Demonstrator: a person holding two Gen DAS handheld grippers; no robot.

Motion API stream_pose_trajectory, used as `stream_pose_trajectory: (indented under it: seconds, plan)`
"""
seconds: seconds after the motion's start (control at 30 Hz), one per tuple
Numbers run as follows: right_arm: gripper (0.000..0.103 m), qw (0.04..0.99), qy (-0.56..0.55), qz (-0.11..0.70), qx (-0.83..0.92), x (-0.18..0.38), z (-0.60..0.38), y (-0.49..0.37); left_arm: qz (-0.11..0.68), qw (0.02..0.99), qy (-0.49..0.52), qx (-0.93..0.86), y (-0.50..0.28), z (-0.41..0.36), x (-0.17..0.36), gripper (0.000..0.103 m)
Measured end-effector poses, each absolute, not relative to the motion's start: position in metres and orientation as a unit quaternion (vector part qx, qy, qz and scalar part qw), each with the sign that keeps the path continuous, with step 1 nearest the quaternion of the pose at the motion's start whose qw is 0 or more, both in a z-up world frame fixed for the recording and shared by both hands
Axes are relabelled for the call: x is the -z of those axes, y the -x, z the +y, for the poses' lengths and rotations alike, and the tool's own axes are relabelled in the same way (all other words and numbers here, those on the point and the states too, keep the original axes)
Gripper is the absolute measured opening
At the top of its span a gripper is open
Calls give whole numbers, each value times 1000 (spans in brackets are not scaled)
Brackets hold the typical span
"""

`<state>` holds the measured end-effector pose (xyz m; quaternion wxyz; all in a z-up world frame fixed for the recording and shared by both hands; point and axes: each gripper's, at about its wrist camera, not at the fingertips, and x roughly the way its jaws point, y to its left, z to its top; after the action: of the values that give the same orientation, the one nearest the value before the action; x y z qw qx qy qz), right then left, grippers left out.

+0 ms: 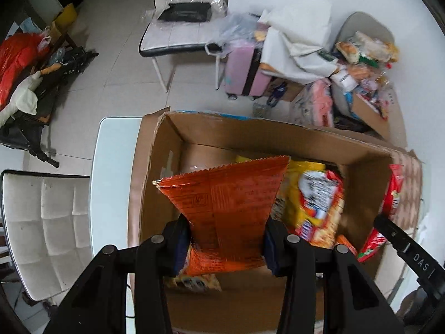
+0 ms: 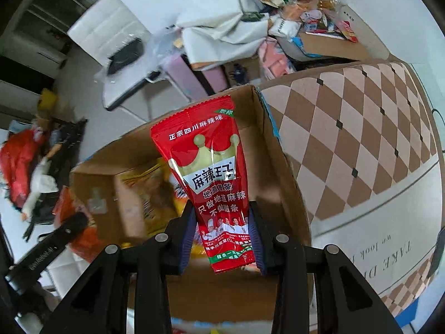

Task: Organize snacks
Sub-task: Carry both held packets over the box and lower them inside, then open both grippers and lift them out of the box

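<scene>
Two grippers are each clamping a snack packet above one open cardboard box (image 1: pixel 361 172), which is sitting on a white table (image 1: pixel 111 167). Over the box's near-left part, the left gripper (image 1: pixel 226 246) is pinching the narrowed waist of an orange packet (image 1: pixel 225 194) between its blue-padded fingers (image 1: pixel 180 246), and the packet's serrated top edge is fanning out over the box interior. Over the box's right wall, the right gripper (image 2: pixel 224 239) is squeezing the lower part of a red packet (image 2: pixel 211 178) printed with a gold crown and Chinese text; the same red packet (image 1: pixel 389 203) is appearing at the right wall in the left wrist view. Inside the box, a yellow packet (image 1: pixel 314 203) is lying against the right half of the floor, blurred, and further packets beneath it are too blurred to identify. Right of the box, a checkered cloth (image 2: pixel 361 139) is covering the surface. Beyond the box's far wall, a white chair (image 1: pixel 180 30) is standing on the floor, and a heap of assorted snacks (image 1: pixel 364 55) is lying further right.
</scene>
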<state>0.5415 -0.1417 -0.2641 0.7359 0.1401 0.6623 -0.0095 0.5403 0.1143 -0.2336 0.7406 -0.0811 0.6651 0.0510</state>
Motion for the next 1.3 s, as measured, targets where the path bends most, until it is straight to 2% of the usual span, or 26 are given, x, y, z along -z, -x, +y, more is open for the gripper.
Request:
stream_pose_trajectory:
  seconds: [0.17, 0.27, 0.3, 0.33, 0.37, 0.4, 0.43, 0.47, 0.5, 0.87, 1.3]
  plan:
    - [39, 725, -123, 678, 25, 298, -139, -564, 693, 717, 52, -50, -556, 113, 264, 42]
    - [43, 718, -119, 685, 27, 309, -139, -572, 705, 705, 59, -49, -559, 114, 278, 42]
    - [48, 714, -118, 689, 27, 311, -138, -573, 708, 703, 59, -49, -560, 113, 281, 46]
    - [59, 710, -112, 694, 28, 315, -137, -575, 708, 702, 59, -49, -561, 113, 284, 50]
    - [67, 711, -103, 695, 27, 316, -135, -576, 707, 703, 61, -48, -562, 113, 285, 58]
    - [81, 713, -96, 694, 28, 316, -134, -576, 705, 705, 62, -47, -562, 113, 285, 68]
    - [86, 715, -93, 692, 28, 315, -133, -575, 703, 707, 64, -45, -562, 113, 285, 73]
    - [86, 717, -90, 691, 26, 315, -132, -575, 701, 709, 65, -43, -562, 112, 284, 81]
    - [86, 717, -87, 691, 25, 315, -132, -575, 699, 711, 67, -40, -561, 111, 283, 83]
    - [87, 724, -75, 686, 8, 307, -128, -560, 681, 727, 77, -31, -547, 108, 266, 83]
    - [86, 763, -17, 647, -12, 265, -117, -497, 614, 784, 86, -40, -479, 104, 214, 83]
